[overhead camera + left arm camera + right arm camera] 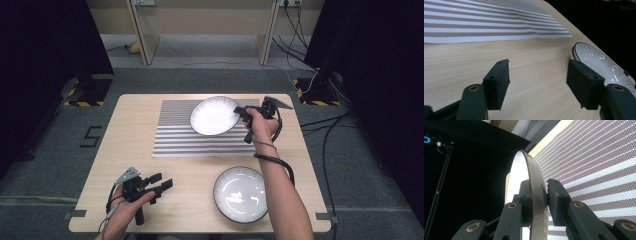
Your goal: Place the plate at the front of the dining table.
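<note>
While right gripper point(239, 113) pinches far plate point(214, 115) over striped mat point(175, 137), left gripper point(161, 182) spread

1. The left tool point(537, 85) is seen with its two black jaws spread wide apart, nothing held between them.
2. Pale wooden tabletop point(531, 62) is seen beneath and between the jaws.
3. A striped mat point(486, 22) is laid farther off.
4. A white dark-rimmed plate point(599, 62) is partly hidden behind the right-hand jaw.
</note>
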Tool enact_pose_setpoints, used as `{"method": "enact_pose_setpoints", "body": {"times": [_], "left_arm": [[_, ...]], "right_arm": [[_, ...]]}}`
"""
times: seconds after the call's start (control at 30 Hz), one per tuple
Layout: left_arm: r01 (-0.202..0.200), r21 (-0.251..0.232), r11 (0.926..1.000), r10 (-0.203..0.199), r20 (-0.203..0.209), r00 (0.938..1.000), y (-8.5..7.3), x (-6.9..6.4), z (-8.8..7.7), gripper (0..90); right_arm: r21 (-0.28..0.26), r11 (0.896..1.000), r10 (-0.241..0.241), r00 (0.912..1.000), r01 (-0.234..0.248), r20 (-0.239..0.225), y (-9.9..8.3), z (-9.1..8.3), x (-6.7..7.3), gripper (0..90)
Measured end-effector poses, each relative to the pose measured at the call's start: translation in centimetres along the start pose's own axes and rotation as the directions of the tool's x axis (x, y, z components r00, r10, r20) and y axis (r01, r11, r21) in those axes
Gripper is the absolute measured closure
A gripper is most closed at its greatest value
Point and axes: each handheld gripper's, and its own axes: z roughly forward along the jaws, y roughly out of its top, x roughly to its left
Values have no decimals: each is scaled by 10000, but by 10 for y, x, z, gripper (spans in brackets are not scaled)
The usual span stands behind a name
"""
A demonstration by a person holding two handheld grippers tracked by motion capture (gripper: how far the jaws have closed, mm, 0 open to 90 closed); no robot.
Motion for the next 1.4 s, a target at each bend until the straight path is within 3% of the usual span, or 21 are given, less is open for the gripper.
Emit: {"method": "enact_pose_setpoints", "body": {"times": [0.53,1.4], "left_arm": [[21,-29,10000,-21,-50,10000,0,1,0,345],[51,-18,10000,-51,-50,10000,-1,4,-1,345]], "right_arm": [[15,10000,-27,10000,26,87,3,11,2,737],[-166,9990,428,9988,-424,248,15,28,-2,736]]}}
